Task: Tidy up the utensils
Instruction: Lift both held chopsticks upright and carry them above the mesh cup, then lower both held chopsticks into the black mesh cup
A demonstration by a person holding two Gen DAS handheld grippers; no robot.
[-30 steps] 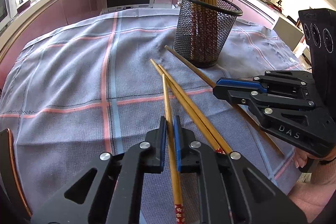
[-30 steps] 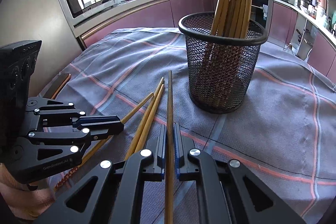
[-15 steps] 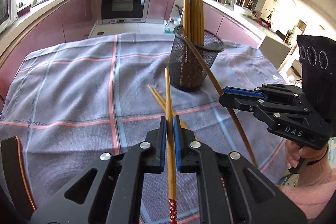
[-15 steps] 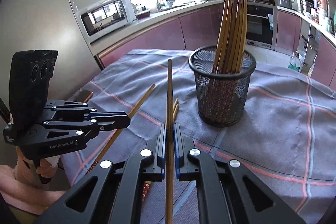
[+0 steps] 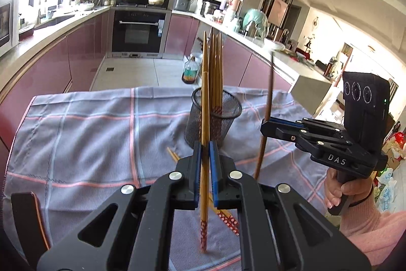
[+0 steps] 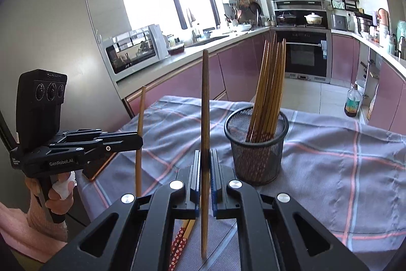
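My left gripper (image 5: 205,151) is shut on a bamboo chopstick (image 5: 204,118) and holds it upright above the table. My right gripper (image 6: 205,161) is shut on a second chopstick (image 6: 205,103), also upright. Each gripper shows in the other's view: the right one (image 5: 266,125) with its chopstick (image 5: 266,118), the left one (image 6: 138,141) with its chopstick (image 6: 139,133). A black mesh cup (image 5: 213,118) holding several chopsticks stands on the cloth, also in the right wrist view (image 6: 256,144). Two chopsticks with red patterned ends (image 5: 227,216) lie on the cloth below the grippers, seen again in the right wrist view (image 6: 181,235).
A grey checked cloth (image 5: 101,128) covers the table. A dark tablet-like object with a copper rim (image 5: 28,217) lies at the table's left edge. Kitchen counters, an oven (image 5: 138,32) and a bottle on the floor (image 5: 189,70) lie beyond.
Both grippers have risen from the table and tilted up, each lifting its chopstick from lying flat to standing upright. The mesh cup now looks farther off.
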